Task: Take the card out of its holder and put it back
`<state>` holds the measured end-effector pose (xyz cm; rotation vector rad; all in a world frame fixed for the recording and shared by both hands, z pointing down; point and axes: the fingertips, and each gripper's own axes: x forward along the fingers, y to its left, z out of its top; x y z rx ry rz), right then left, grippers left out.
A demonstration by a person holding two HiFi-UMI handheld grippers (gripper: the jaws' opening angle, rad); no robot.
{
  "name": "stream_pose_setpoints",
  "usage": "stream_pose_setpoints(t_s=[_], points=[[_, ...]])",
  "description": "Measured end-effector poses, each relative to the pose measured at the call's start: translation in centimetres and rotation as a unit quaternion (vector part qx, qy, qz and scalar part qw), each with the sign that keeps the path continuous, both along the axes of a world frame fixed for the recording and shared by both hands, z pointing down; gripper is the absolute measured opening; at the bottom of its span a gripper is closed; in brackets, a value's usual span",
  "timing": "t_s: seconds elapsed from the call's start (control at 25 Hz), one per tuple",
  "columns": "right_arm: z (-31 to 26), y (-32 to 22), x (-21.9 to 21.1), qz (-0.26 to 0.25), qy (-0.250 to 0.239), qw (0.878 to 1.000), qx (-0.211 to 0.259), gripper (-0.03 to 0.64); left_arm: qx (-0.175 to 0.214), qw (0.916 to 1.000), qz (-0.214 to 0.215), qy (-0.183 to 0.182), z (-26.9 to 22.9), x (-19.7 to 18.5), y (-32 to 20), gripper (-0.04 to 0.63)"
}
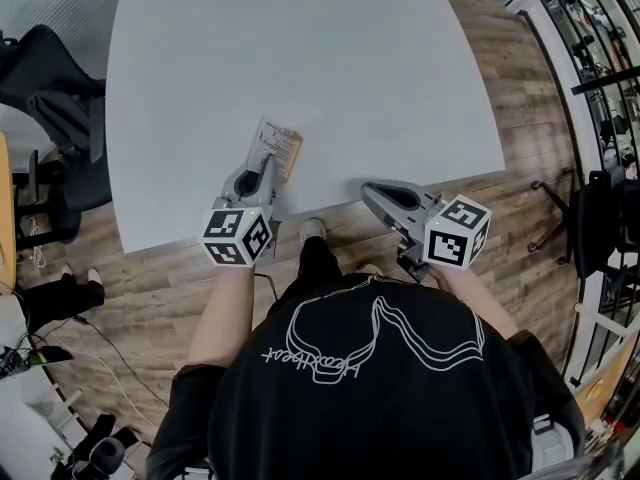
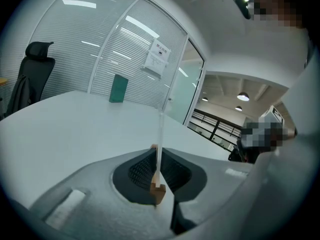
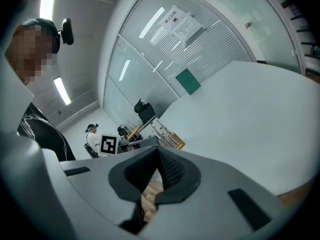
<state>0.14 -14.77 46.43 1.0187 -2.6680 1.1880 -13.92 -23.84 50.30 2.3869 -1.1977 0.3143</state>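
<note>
A pale card stands in its small wooden holder near the front edge of the white table. My left gripper is shut on the holder from the near side. In the left gripper view the card shows edge-on as a thin upright line. It rises from the slotted wooden holder, which is pinched between the dark pads of the left gripper. My right gripper hovers at the table's front edge to the right. Its jaws are together with nothing in them, as the right gripper view also shows.
A black office chair stands left of the table and a metal rack at the right. Wood floor lies below the table edge. A glass wall with a green sheet and a chair stand beyond the table.
</note>
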Motion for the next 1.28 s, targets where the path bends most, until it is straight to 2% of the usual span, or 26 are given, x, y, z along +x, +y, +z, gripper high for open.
stream_pose_setpoints(t_s=[0.6,0.68,0.8,0.92,1.28], points=[[-0.6,1.0,1.0,0.005,0.004,1.000,0.007,0.009,-0.006,1.0000,-0.004,-0.002,0.7,0.5,0.2,0.028],[-0.6,1.2,1.4,0.007,0.005,1.000,0.009,0.009,-0.005,0.9999,-0.011,0.001,0.5,0.5,0.4,0.032],[-1.1,1.5,2.0,0.008,0.004,1.000,0.017,0.009,0.000,0.9997,-0.024,0.002,-0.1,0.3,0.5,0.097],[-1.7,1.8,2.5,0.004,0.003,1.000,0.027,0.009,-0.001,0.9994,-0.033,0.006,-0.7,0.1,1.0,0.128],[-4.6,3.5,2.2,-0.038,-0.002,0.996,0.079,0.009,0.034,0.9948,-0.094,0.018,-5.7,-2.5,5.3,0.138]])
